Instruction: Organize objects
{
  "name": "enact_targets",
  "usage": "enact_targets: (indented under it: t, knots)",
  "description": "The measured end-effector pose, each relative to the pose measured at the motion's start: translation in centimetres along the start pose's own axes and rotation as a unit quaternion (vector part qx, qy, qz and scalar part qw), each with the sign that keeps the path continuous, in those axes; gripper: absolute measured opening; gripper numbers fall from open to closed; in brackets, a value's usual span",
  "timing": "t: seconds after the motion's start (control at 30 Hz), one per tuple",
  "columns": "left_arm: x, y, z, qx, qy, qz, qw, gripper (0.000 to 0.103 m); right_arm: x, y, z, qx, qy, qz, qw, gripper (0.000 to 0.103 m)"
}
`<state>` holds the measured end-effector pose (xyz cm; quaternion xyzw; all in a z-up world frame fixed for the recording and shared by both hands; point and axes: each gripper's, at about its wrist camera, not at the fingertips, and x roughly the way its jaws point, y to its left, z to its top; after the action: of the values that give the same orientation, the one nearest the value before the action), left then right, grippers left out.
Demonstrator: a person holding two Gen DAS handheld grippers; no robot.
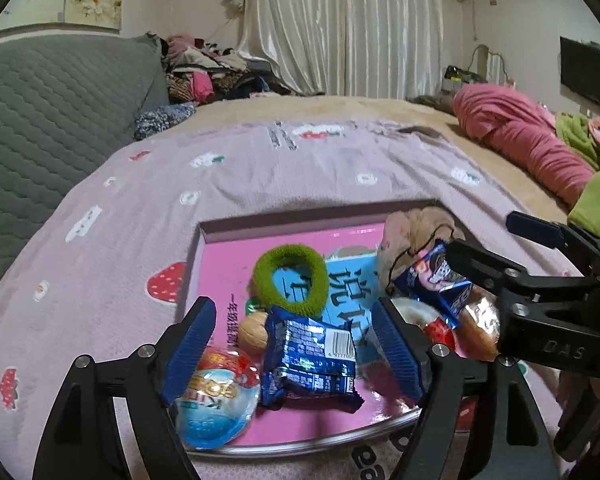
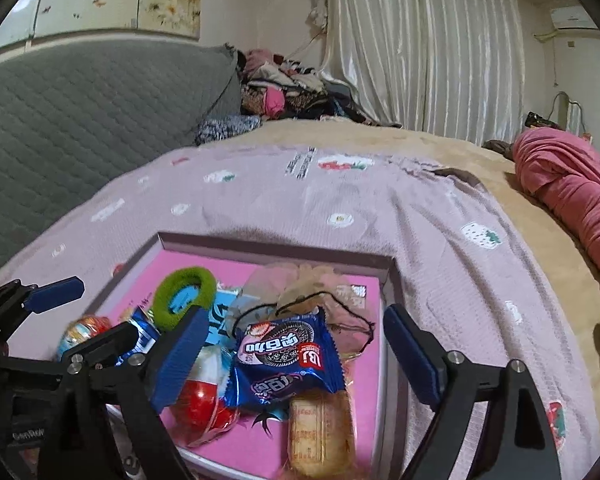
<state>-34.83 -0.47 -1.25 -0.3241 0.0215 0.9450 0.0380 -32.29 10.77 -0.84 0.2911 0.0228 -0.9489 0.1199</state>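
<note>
Over the pink tray [image 1: 216, 236] on the bed, I hold the left gripper [image 1: 296, 350] and right gripper [image 2: 294, 354] with fingers spread, gripping nothing. The blue biscuit packets [image 2: 288, 360] lie piled inside the tray. Risk, in my judgement: loosely heaped wrappers could slide or snag a descending finger.

Glossy foil cookie packet [image 2: 286, 364], fuzzy cloth hair tie [image 1: 290, 278], matt woven bedspread [image 1: 300, 168].
</note>
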Motion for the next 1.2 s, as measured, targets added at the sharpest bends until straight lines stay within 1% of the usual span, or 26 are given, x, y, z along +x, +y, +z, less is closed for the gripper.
enact_targets:
  t: [0.07, 0.13, 0.23, 0.3, 0.33, 0.37, 0.47, 0.6, 0.77, 0.9, 1.07, 1.2]
  knots:
    - [-0.5, 0.3, 0.2, -0.003, -0.005, 0.001, 1.0000, 0.083, -0.7, 0.0, 0.1, 0.004, -0.002, 0.001, 1.000, 0.094]
    - [-1.1, 0.5, 0.4, -0.007, -0.009, 0.000, 0.9999, 0.084, -1.7, -0.2, 0.3, 0.011, -0.005, 0.000, 1.000, 0.095]
    - [-1.8, 0.6, 0.6, -0.011, -0.011, -0.001, 0.9999, 0.088, -3.0, -0.3, 0.5, 0.017, -0.011, 0.000, 1.000, 0.095]
    - [-2.3, 0.6, 0.6, -0.015, -0.012, 0.004, 0.9998, 0.094, -3.8, -0.1, 0.6, 0.017, -0.010, 0.000, 1.000, 0.097]
    - [-2.8, 0.6, 0.6, -0.018, -0.014, 0.003, 0.9997, 0.100, -4.2, 0.1, 0.7, 0.016, -0.012, -0.001, 1.000, 0.097]
    - [-3.1, 0.6, 0.6, -0.020, -0.015, 0.004, 0.9997, 0.103, -4.7, 0.2, 0.7, 0.015, -0.015, -0.002, 1.000, 0.098]
    - [-4.2, 0.8, 0.4, -0.027, -0.018, 0.006, 0.9995, 0.103, -6.1, 0.6, 0.7, 0.014, -0.016, -0.001, 1.000, 0.100]
    - [-5.9, 0.8, 0.4, -0.029, -0.018, 0.007, 0.9994, 0.103, -8.1, 1.0, 0.9, 0.012, -0.015, 0.002, 1.000, 0.100]
    - [-9.0, 1.1, 0.2, -0.038, -0.027, 0.016, 0.9988, 0.103, -11.0, 2.0, 1.4, -0.003, -0.019, 0.001, 1.000, 0.101]
    - [-11.3, 1.6, -0.1, -0.041, -0.021, 0.023, 0.9987, 0.103, -13.6, 2.6, 1.8, -0.003, -0.024, 0.006, 1.000, 0.102]
    - [-15.4, 1.9, 0.3, -0.038, -0.033, 0.035, 0.9981, 0.103, -16.8, 3.3, 2.1, -0.005, -0.035, 0.010, 0.999, 0.102]
    - [-18.8, 2.1, 0.9, -0.044, -0.055, 0.034, 0.9970, 0.103, -19.3, 4.0, 2.2, -0.007, -0.044, 0.017, 0.999, 0.102]
